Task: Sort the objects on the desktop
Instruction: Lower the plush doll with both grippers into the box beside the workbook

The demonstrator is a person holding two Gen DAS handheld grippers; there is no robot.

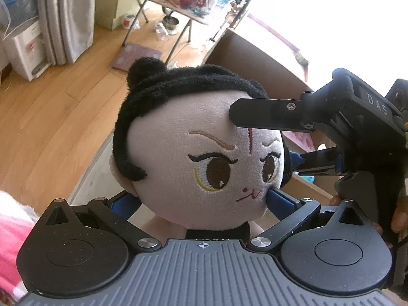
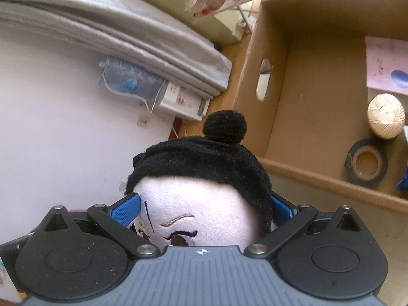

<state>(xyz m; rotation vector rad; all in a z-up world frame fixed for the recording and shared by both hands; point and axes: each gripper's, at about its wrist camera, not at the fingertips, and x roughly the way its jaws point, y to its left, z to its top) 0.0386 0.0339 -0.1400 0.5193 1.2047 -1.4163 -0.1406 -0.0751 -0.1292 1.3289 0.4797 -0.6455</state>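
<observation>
We are working above a wooden floor, with a grey curtain (image 1: 65, 17) and a cluttered folding table (image 1: 183, 0) behind, and an open cardboard box (image 2: 301, 117) just beyond the grippers. The task's thing, a plush doll (image 1: 199, 158) with black hair and a topknot, is held in the air in front of the box, not yet inside it. The left gripper (image 1: 201, 201) has its blue pads pressed into the lower sides of the doll's head, jaws closed on it at a wide spacing. The right gripper (image 2: 204, 206) clamps the same head higher up, one pad at the forehead and one in the hair. We judge the double grip steadies a soft, bulky item for transfer. The box already contains a roll of dark tape (image 2: 366, 163), a spool of pale thread (image 2: 386, 119) and a pink card (image 2: 387, 63), so it appears to be the sorting destination. The only legible writing is "DAS" on the right gripper's body in the left wrist view.
</observation>
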